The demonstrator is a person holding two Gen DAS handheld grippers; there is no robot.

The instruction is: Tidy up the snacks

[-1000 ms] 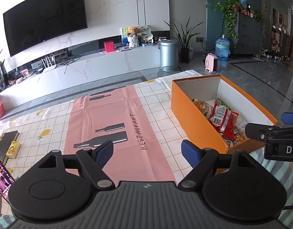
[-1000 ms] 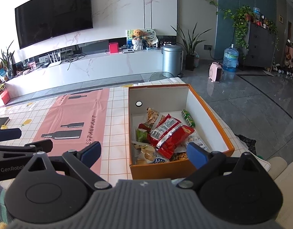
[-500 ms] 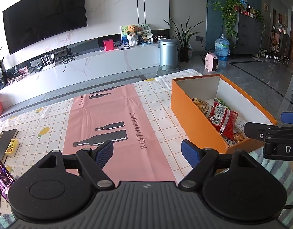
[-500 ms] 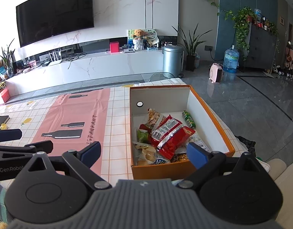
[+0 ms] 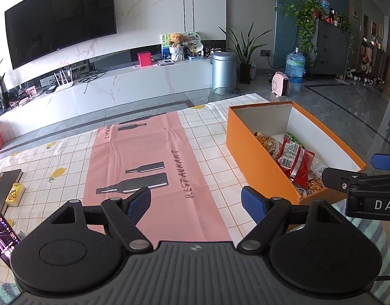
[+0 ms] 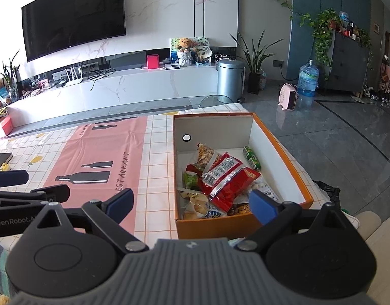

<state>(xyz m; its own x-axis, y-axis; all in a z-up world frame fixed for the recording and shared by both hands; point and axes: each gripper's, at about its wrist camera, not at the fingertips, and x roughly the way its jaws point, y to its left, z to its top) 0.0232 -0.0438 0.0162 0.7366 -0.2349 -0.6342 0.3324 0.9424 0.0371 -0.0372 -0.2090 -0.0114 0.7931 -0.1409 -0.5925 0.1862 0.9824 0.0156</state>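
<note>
We hold 2 grippers above a table covered by a checked cloth (image 5: 210, 137) with a pink runner (image 5: 144, 157) laid along it. The left gripper (image 5: 196, 202) hangs over the near end of the runner with its jaws wide apart and nothing between the blue pads. The right gripper (image 6: 191, 203) points at the near wall of the orange box (image 6: 284, 147); its jaws are likewise spread wide and empty, the left pad over the cloth and the right pad over the box's near right corner.

The orange box stands on the cloth at the right side of the table, just beside the runner's right edge, lid off, white inside. All visible snacks lie inside it, piled toward the near end:
- 1 large red packet (image 6: 228, 178) on top, tilted across the middle.
- 1 packet of noodle-like crisps (image 6: 205, 156) behind it, toward the far wall.
- 1 small green packet (image 6: 251, 157) against the right wall.
- 1 green pouch (image 6: 191, 180) against the left wall.
- 1 pale packet with blue print (image 6: 202, 209) at the near left corner.

In the left wrist view we see the right gripper's fingers at the right edge, beside the box's near end. A phone (image 5: 1, 231) with a lit screen leans at the lower left edge, and a dark book (image 5: 5, 185) lies flat on the cloth beyond it.
</note>
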